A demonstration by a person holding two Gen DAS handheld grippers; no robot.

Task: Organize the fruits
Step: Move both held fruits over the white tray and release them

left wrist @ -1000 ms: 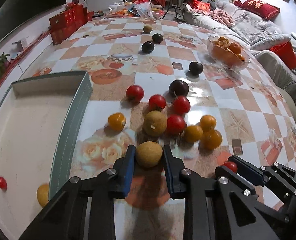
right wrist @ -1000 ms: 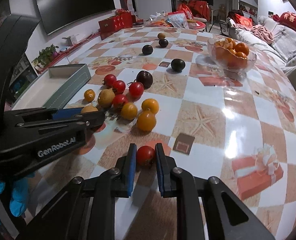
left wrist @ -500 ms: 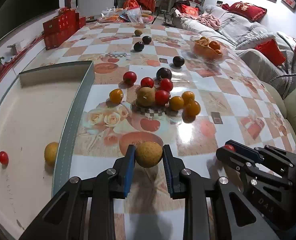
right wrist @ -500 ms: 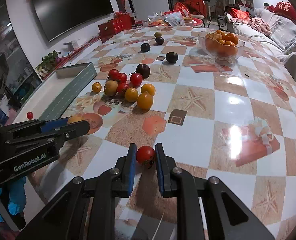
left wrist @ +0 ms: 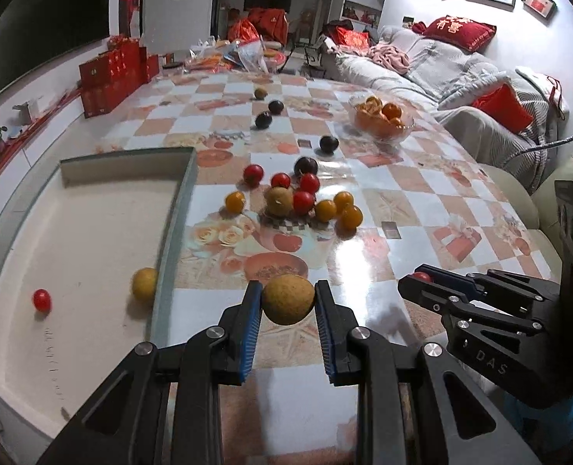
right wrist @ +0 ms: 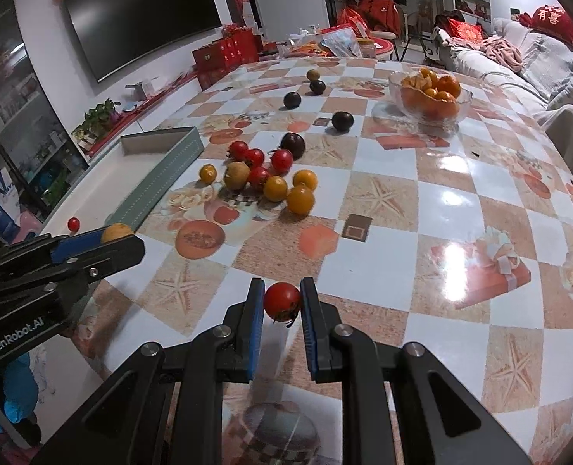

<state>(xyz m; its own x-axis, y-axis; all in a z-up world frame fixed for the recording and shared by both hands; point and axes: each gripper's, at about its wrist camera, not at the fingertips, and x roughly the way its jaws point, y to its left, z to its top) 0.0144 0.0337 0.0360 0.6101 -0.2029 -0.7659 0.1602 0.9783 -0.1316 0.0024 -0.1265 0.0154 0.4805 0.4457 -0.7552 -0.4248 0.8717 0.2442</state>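
My left gripper (left wrist: 288,302) is shut on a tan round fruit (left wrist: 289,299), held above the table just right of the tray's rim (left wrist: 170,232). My right gripper (right wrist: 282,302) is shut on a red cherry tomato (right wrist: 282,301), held above the table's near part; it also shows in the left wrist view (left wrist: 422,277). The white tray holds a yellow fruit (left wrist: 145,285) and a small red tomato (left wrist: 41,299). A cluster of red, orange and tan fruits (left wrist: 298,201) lies mid-table, also in the right wrist view (right wrist: 267,174).
Dark plums (left wrist: 328,144) lie scattered farther back. A glass bowl of oranges (left wrist: 381,116) stands at the back right. Red boxes (left wrist: 112,73) and bags sit at the far end. A sofa (left wrist: 461,89) runs along the right side.
Both grippers have lifted and pulled back from the fruit cluster, each still holding its fruit. The left one now sits closer to the tray's edge.
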